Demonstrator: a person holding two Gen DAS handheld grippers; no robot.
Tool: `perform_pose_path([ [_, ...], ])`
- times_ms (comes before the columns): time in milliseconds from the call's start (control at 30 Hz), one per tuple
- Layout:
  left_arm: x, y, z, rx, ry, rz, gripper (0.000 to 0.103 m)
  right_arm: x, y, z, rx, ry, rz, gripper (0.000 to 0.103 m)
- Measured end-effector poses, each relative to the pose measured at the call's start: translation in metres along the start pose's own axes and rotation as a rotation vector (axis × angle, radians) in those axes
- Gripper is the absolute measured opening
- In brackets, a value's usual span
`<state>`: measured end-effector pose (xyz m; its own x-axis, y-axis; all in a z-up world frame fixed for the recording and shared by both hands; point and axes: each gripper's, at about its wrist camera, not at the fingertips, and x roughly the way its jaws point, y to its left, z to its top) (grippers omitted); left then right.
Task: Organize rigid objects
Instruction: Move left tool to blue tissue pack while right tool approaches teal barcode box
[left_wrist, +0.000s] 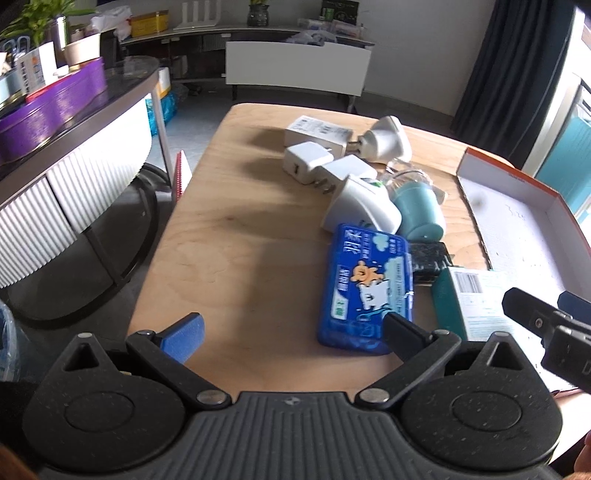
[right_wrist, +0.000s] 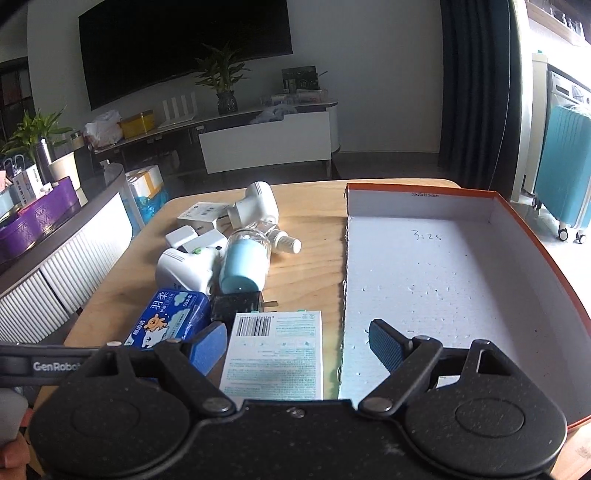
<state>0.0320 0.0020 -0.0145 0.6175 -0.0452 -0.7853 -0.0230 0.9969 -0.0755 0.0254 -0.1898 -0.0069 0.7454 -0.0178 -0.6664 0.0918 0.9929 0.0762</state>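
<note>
Presumably light and stiff, the flat white-and-teal cardboard box beside the orange-rimmed tray suits an edge grip; right tool spread wide around it.

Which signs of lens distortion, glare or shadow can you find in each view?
Left wrist view: the table edges bow outward, a soft shadow crosses the wood, and the window at right is blown out. Right wrist view: the box rim curves, its white floor glares, and the room behind is dim.
</note>
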Motion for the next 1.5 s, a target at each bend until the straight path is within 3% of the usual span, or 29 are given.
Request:
perform_pose_path([
  [800,0.017,-0.024,0.016,0.080,0.055,-0.017,0.103,0.001,-0.001,-0.008,0.037,0.055,-0.009,0.100],
  [1500,0.023,-0.028,0.025,0.085,0.038,-0.031,0.103,0.004,0.005,-0.008,0.021,0.064,-0.008,0.100],
])
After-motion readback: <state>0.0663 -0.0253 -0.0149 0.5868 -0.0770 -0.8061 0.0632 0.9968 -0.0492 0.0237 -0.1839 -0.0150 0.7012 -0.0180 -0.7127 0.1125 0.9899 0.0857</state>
